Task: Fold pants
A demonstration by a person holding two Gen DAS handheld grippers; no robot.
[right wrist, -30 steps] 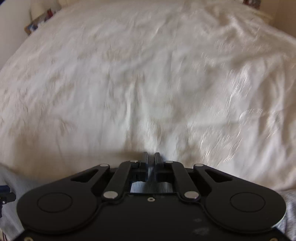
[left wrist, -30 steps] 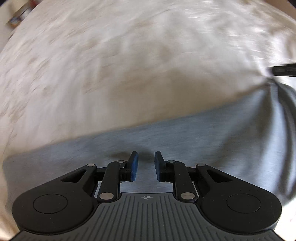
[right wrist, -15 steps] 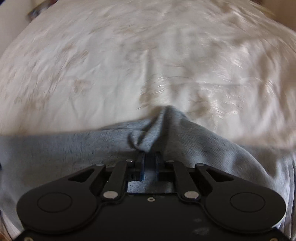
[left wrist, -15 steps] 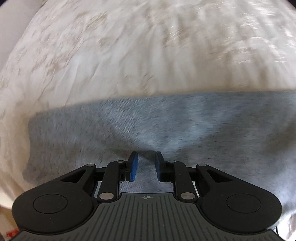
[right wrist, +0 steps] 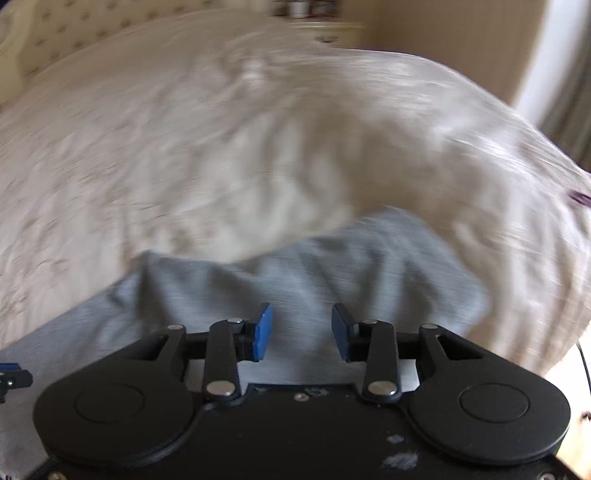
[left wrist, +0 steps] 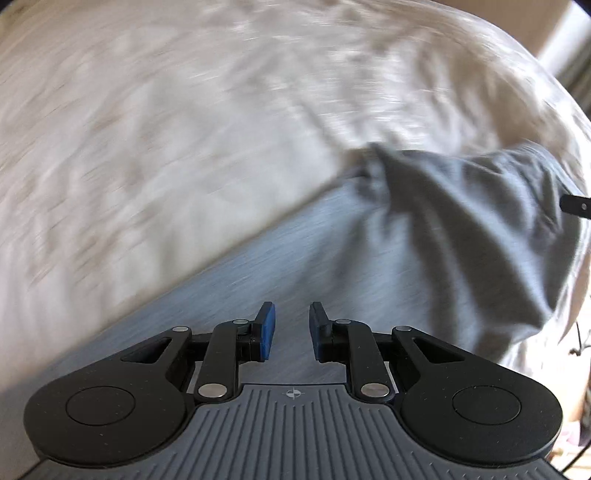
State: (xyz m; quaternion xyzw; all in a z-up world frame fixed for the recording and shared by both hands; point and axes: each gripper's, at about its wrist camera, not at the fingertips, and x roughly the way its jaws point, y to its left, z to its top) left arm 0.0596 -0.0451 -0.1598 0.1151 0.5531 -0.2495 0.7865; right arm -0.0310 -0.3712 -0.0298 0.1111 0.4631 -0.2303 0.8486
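Left wrist view: we see the left gripper [left wrist: 291,330] w/ blue pads set narrowly apart, nothing between them, over the grey pants [left wrist: 424,266] lying on the cream bedspread [left wrist: 166,140]. Right wrist view: we see the right gripper [right wrist: 302,331] spread wide, holding nothing, above the pants' bunched edge; both views are blurred, so we can't tell contact w/ fabric.

Wrinkled cream bedspread [right wrist: 258,155] across the bed, pale tufted headboard [right wrist: 92,26] behind, beige wall [right wrist: 443,44]
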